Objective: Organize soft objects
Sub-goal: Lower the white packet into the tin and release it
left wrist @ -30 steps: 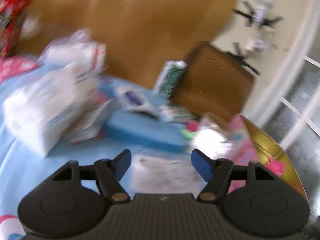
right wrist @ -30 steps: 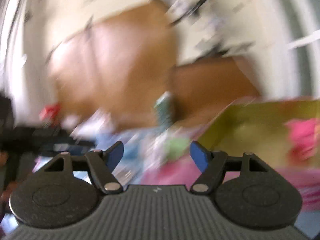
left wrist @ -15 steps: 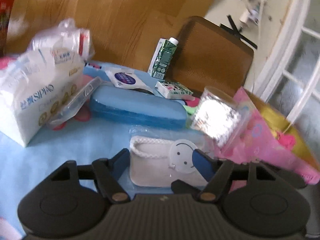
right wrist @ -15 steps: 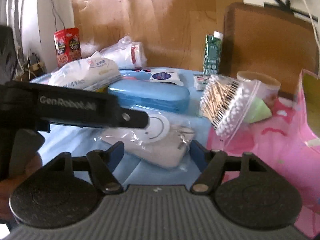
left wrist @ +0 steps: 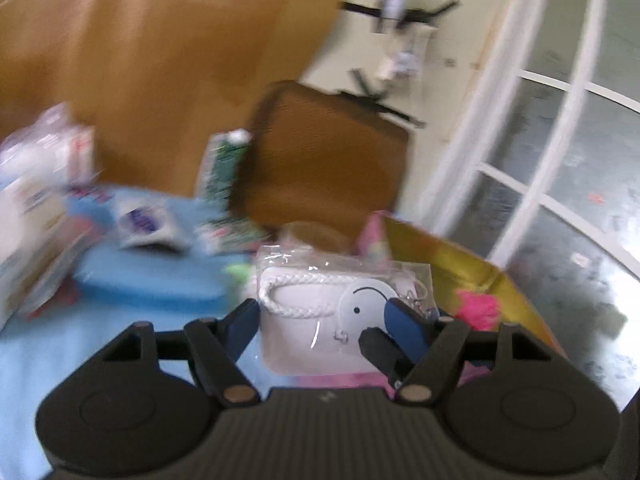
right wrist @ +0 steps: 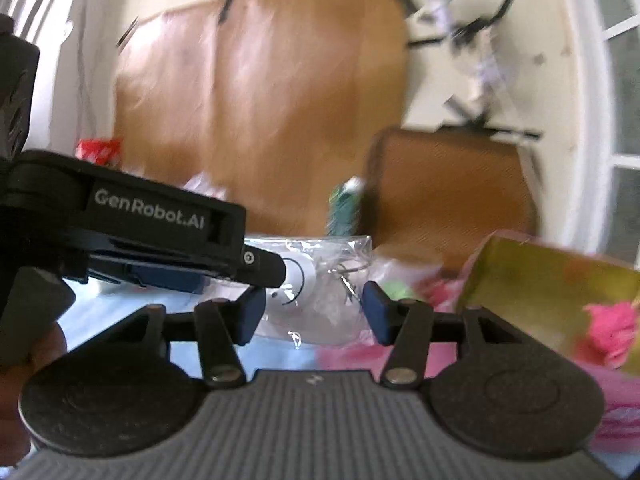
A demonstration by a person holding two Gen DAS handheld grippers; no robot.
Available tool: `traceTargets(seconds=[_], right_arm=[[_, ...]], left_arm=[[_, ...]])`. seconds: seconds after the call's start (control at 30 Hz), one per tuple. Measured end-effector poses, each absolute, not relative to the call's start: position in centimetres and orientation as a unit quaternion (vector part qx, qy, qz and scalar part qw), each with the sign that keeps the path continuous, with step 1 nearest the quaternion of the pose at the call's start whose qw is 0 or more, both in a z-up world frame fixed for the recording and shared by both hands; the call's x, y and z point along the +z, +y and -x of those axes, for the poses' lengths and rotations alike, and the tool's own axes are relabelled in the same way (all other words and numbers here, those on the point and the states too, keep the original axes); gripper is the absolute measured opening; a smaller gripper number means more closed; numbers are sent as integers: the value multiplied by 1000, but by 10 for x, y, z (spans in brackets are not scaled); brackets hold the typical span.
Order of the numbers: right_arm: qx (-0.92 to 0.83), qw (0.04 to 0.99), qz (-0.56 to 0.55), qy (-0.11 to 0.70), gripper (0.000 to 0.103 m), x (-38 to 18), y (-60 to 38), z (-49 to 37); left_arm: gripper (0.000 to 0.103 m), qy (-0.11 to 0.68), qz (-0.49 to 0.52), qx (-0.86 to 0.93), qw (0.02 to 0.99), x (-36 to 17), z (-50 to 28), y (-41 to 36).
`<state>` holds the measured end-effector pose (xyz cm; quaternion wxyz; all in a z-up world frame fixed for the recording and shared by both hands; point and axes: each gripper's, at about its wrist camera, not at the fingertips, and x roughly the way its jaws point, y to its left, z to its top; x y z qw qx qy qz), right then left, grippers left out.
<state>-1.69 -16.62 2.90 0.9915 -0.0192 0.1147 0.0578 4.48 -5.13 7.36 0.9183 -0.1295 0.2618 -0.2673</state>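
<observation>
A white pouch (left wrist: 316,320) with a smiley face and a rope handle, sealed in clear plastic, hangs above the blue tablecloth (left wrist: 80,344). My left gripper (left wrist: 324,322) is shut on it, one blue pad on each side. In the right wrist view the left gripper reaches in from the left with the pouch (right wrist: 316,300) in its grip. My right gripper (right wrist: 314,312) has the pouch's wrapped end between its jaws, which are closing; I see no pad pressing on it. A pink gift bag with a gold lining (left wrist: 460,264) stands open just right of the pouch.
A pink fluffy thing (right wrist: 612,328) lies in the gift bag (right wrist: 552,280). A blue case (left wrist: 152,276), a tissue pack (left wrist: 24,232) and a green carton (left wrist: 224,168) sit to the left and behind. A brown chair back (left wrist: 324,164) stands beyond the table.
The left gripper has lifted the pouch off the cloth and carried it right, toward the gift bag. The right gripper's jaws have narrowed around the pouch's end.
</observation>
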Motion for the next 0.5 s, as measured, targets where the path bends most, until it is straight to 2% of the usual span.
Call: traceTargets(seconds=[0.27, 0.37, 0.4, 0.5], right_arm=[[-83, 994, -24, 74, 57, 39, -254, 40], [-129, 987, -46, 89, 66, 31, -290, 39], [-146, 983, -50, 98, 74, 27, -298, 38], [-170, 977, -78, 100, 76, 18, -314, 41]], left_arm=[[70, 266, 71, -373, 886, 87, -64, -178], [72, 274, 52, -368, 887, 78, -68, -205], [72, 275, 49, -363, 889, 76, -67, -206], [72, 268, 40, -349, 897, 75, -61, -193]])
